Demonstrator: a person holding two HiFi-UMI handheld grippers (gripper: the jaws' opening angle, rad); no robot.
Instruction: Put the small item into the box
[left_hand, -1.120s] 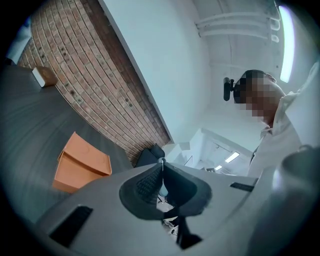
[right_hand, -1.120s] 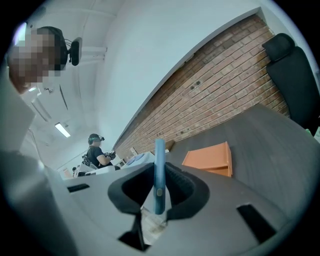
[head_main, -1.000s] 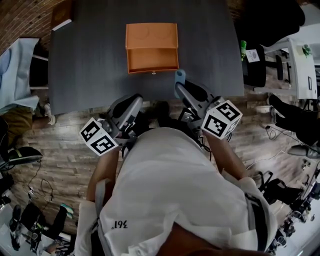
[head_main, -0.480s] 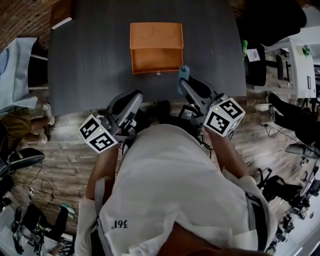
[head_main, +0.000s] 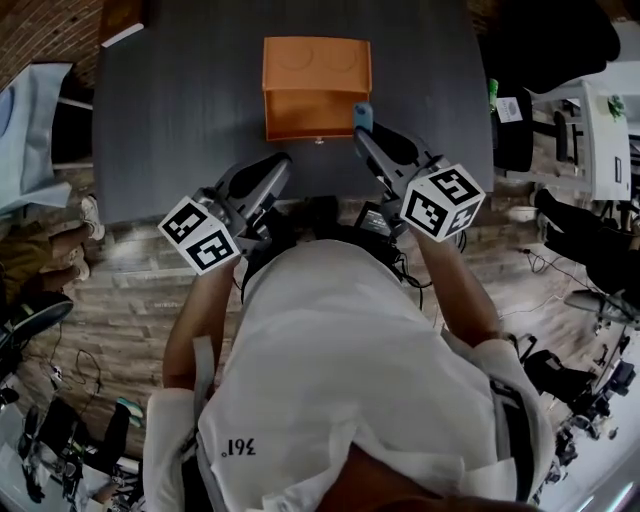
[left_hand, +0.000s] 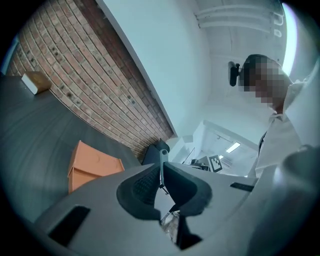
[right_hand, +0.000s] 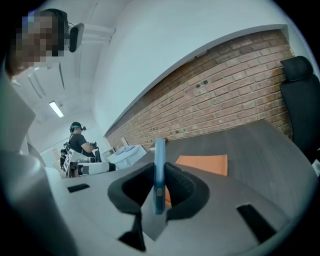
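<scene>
While right gripper (right_hand: 160, 169) pinches flat blue item (right_hand: 160, 150), rectangular orange box (head_main: 316, 85) near.

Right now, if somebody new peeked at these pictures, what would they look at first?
The bright orange box pops out first, sitting open in the middle of the dark table. Next comes the thin blue item pinched in the right tool, close to the box's near right corner.
</scene>
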